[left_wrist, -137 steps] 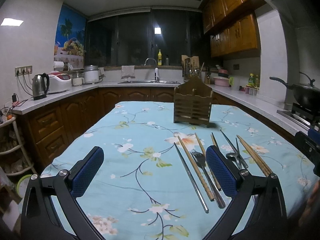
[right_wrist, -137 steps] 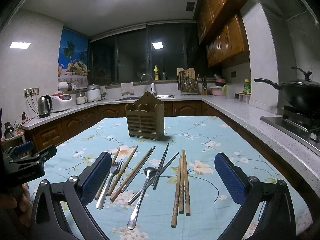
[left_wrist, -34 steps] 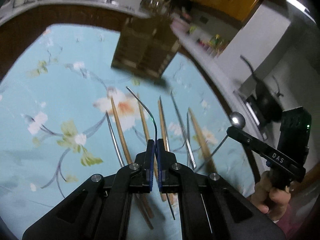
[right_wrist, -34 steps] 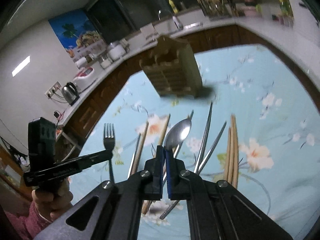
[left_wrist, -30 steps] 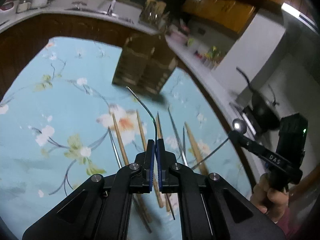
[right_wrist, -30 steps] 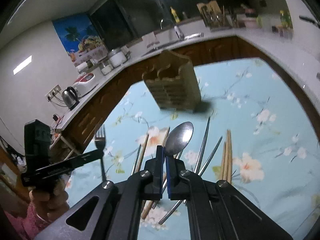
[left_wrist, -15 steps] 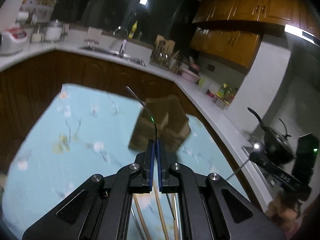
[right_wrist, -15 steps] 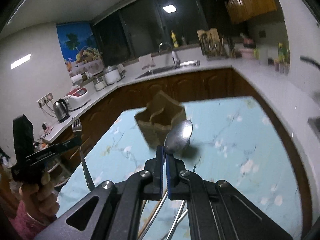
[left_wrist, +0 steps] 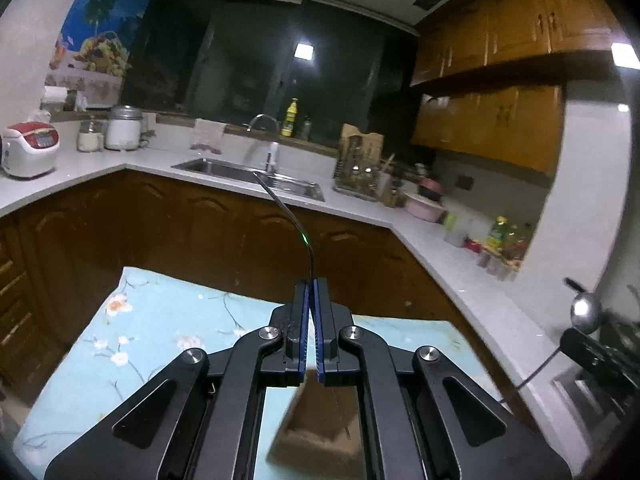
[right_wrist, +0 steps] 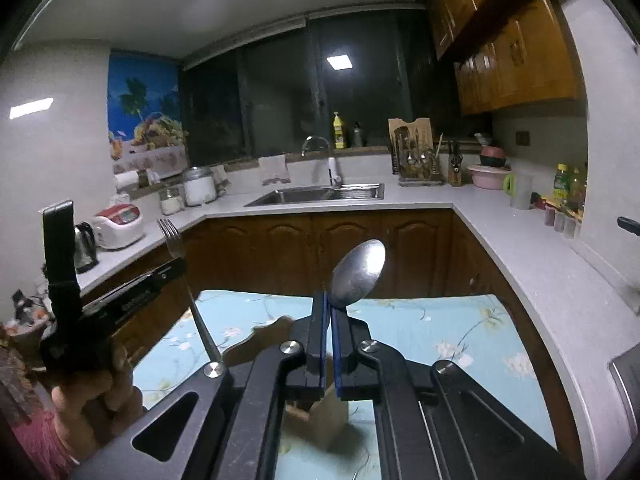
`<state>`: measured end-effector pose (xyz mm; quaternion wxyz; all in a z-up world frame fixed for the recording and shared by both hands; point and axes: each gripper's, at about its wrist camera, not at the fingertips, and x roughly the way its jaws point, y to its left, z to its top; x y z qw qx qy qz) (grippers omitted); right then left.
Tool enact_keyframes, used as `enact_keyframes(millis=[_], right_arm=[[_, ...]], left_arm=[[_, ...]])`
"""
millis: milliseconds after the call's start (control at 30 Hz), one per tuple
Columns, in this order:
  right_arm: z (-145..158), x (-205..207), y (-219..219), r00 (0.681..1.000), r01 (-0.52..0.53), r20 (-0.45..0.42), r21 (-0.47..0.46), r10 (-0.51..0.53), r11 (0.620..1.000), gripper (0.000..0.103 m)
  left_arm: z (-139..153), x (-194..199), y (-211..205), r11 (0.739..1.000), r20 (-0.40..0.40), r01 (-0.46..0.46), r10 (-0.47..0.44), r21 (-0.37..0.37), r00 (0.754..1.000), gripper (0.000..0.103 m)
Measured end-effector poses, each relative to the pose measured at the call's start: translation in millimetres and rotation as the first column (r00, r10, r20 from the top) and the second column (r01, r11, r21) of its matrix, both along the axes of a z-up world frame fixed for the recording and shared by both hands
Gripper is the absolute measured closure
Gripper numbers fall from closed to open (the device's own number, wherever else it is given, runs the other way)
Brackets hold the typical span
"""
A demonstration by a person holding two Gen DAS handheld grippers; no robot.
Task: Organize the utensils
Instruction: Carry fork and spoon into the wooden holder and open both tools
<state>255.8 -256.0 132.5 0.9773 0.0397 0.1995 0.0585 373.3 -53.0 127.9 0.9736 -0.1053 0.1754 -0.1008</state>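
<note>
My left gripper (left_wrist: 311, 292) is shut on a metal fork (left_wrist: 288, 212), seen edge-on as a thin curved line rising from the pads. In the right wrist view the same fork (right_wrist: 173, 236) stands tines up in the left gripper (right_wrist: 176, 268), a hand below it. My right gripper (right_wrist: 329, 308) is shut on a steel spoon (right_wrist: 360, 272), bowl upward. The spoon's bowl (left_wrist: 584, 310) also shows at the far right of the left wrist view. The wooden utensil holder (right_wrist: 276, 330) stands on the table just below and ahead of both grippers, partly hidden by their frames and blurred (left_wrist: 320, 428).
The table carries a light blue floral cloth (left_wrist: 152, 320). Beyond it run brown cabinets and a grey counter with a sink (right_wrist: 320, 194), a rice cooker (right_wrist: 120, 224), a kettle (right_wrist: 86, 248) and jars. A dark pan handle (right_wrist: 628, 224) juts in at the right.
Both grippers have risen and tilted upward, carrying fork and spoon toward the holder. The chopsticks and cutlery lying on the cloth have dropped out of view; the holder now sits under the gripper frames.
</note>
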Motion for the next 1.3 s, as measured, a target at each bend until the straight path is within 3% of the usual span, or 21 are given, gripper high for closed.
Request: enact_keyframes(millis=[200, 467, 733, 900, 967, 1033, 1067, 1233, 1300], right_arm=[[-49, 44, 14, 0.993, -0.027, -0.117, -0.018, 0.025, 0.999, 0.101], [-96, 62, 13, 0.972, -0.050, -0.230, 0.006, 0.050, 0.999, 0.101], [-104, 70, -5, 0.958, -0.044, -0.278, 0.073, 0.062, 0.996, 0.100], [-102, 72, -5, 0.958, -0.038, -0.279, 0.097, 0.063, 0.995, 0.093], [-102, 72, -8, 0.955, -0.035, -0.290, 0.121, 0.069, 0.992, 0.088], [-101, 67, -13, 0.956, -0.026, -0.286, 0.139, 0.065, 0.990, 0.070], [-99, 62, -15, 0.958, -0.021, -0.279, 0.140, 0.060, 0.990, 0.068], [-88, 38, -32, 0.970, 0.022, -0.243, 0.166, 0.020, 0.986, 0.055], [-84, 26, -40, 0.973, 0.038, -0.231, 0.174, 0.003, 0.984, 0.051]], left_arm=[[-49, 25, -20, 0.998, -0.077, 0.009, -0.004, 0.055, 0.997, 0.101], [-93, 23, -44, 0.988, -0.169, 0.082, -0.060, 0.129, 0.984, 0.100], [-95, 20, -48, 0.984, -0.195, 0.110, -0.082, 0.137, 0.977, 0.100], [-91, 18, -46, 0.987, -0.232, 0.118, -0.090, 0.108, 0.968, 0.095], [-89, 14, -46, 0.987, -0.240, 0.131, -0.106, 0.094, 0.965, 0.084], [-86, 6, -46, 0.985, -0.236, 0.146, -0.122, 0.087, 0.964, 0.072], [-83, 0, -46, 0.985, -0.228, 0.145, -0.122, 0.089, 0.966, 0.060], [-67, -38, -29, 0.991, -0.157, 0.116, -0.105, 0.062, 0.982, 0.035], [-62, -52, -17, 0.994, -0.137, 0.104, -0.097, 0.044, 0.986, 0.030]])
